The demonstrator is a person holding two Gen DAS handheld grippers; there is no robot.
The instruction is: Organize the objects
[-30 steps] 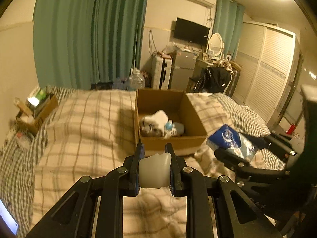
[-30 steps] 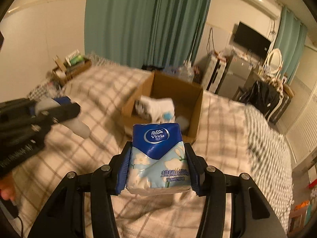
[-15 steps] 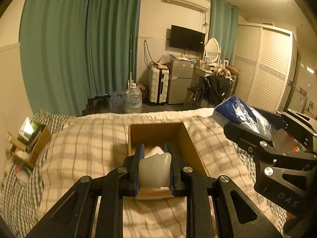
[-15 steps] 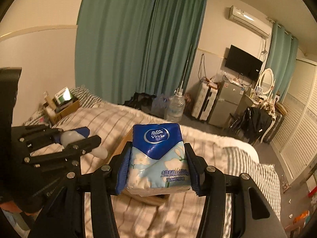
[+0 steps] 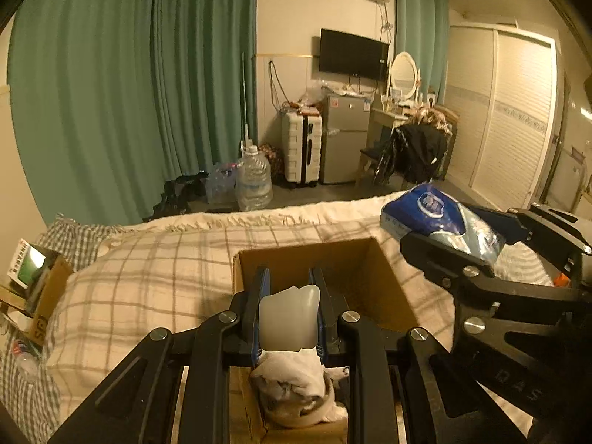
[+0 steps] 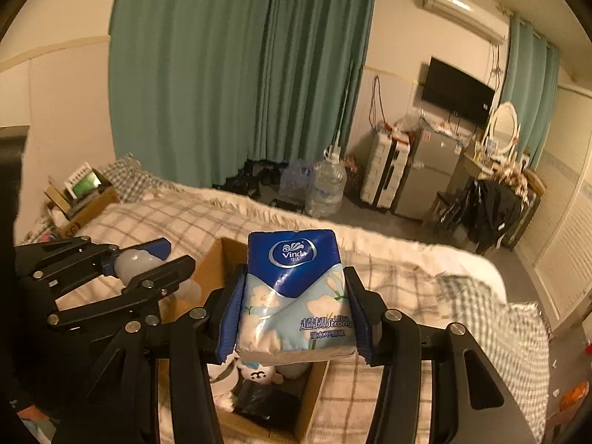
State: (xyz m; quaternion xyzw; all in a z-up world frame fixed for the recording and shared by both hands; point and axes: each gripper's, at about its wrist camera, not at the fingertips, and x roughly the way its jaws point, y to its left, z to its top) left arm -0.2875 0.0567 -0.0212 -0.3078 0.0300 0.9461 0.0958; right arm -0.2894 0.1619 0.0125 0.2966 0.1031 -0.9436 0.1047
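My left gripper (image 5: 288, 296) is shut on a translucent white plastic bottle (image 5: 288, 320) and holds it over the open cardboard box (image 5: 373, 277) on the bed. My right gripper (image 6: 294, 292) is shut on a blue and white Vinda tissue pack (image 6: 294, 292), also above the box (image 6: 207, 270). The box holds a crumpled white cloth (image 5: 292, 373), a small white plush (image 6: 259, 373) and a dark item (image 6: 266, 401). The tissue pack also shows at the right of the left wrist view (image 5: 440, 218), and the bottle at the left of the right wrist view (image 6: 135, 264).
The box sits on a plaid-covered bed (image 5: 148, 277). A smaller cardboard box with items (image 5: 40, 288) stands at the bed's left. Beyond the bed are water jugs (image 5: 253, 181), a suitcase (image 5: 301, 148), a small fridge (image 5: 346, 137), a chair with dark clothes (image 5: 418, 151) and green curtains (image 5: 148, 74).
Both grippers have moved forward and over the box with their loads. The box has gone from ahead of the fingers to directly beneath them. Both grips are unchanged.
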